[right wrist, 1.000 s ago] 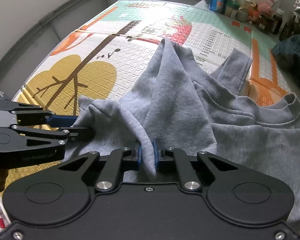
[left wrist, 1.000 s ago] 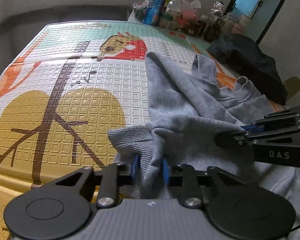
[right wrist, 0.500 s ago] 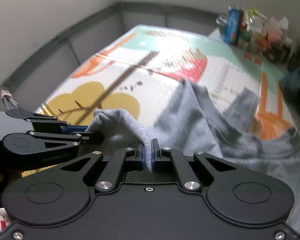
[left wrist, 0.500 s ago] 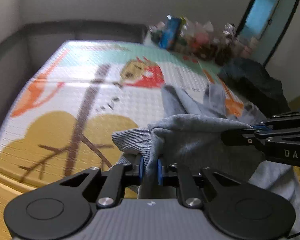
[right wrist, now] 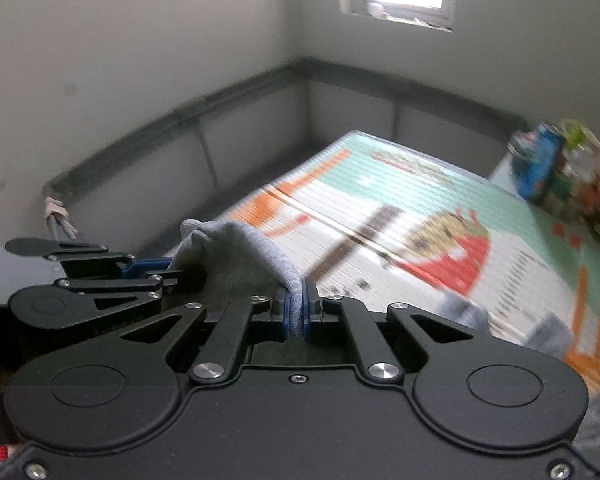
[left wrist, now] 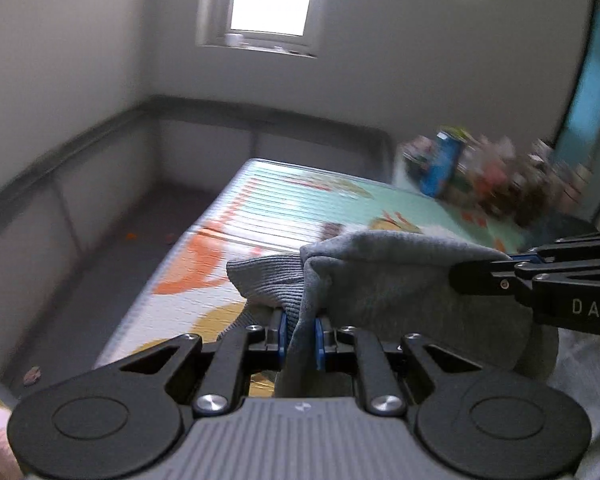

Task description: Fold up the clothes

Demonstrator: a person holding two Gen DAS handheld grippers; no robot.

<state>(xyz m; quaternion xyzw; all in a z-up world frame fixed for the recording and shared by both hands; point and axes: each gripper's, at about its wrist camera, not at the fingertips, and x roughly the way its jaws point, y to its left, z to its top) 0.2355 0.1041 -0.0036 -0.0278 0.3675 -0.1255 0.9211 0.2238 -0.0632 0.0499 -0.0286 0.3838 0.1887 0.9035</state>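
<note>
A grey sweatshirt (left wrist: 384, 276) hangs lifted off the patterned play mat (left wrist: 300, 204). My left gripper (left wrist: 300, 336) is shut on a fold of its ribbed hem, cloth pinched between the blue pads. My right gripper (right wrist: 296, 312) is shut on another stretch of the same edge of the sweatshirt (right wrist: 240, 256). Each gripper shows in the other's view: the right gripper (left wrist: 512, 264) at the right, the left gripper (right wrist: 168, 268) at the left, with a short span of cloth taut between them. The rest of the garment drops out of sight below the grippers.
The play mat (right wrist: 400, 220) lies on a raised platform with a grey low wall (right wrist: 220, 120) around it. A cluster of bottles and packets (left wrist: 480, 176) stands at the far right edge. A window (left wrist: 268, 0) is lit behind.
Both grippers have risen and tilted up with the sweatshirt's edge in them, lifting most of it off the mat. The views now take in the wall and window.
</note>
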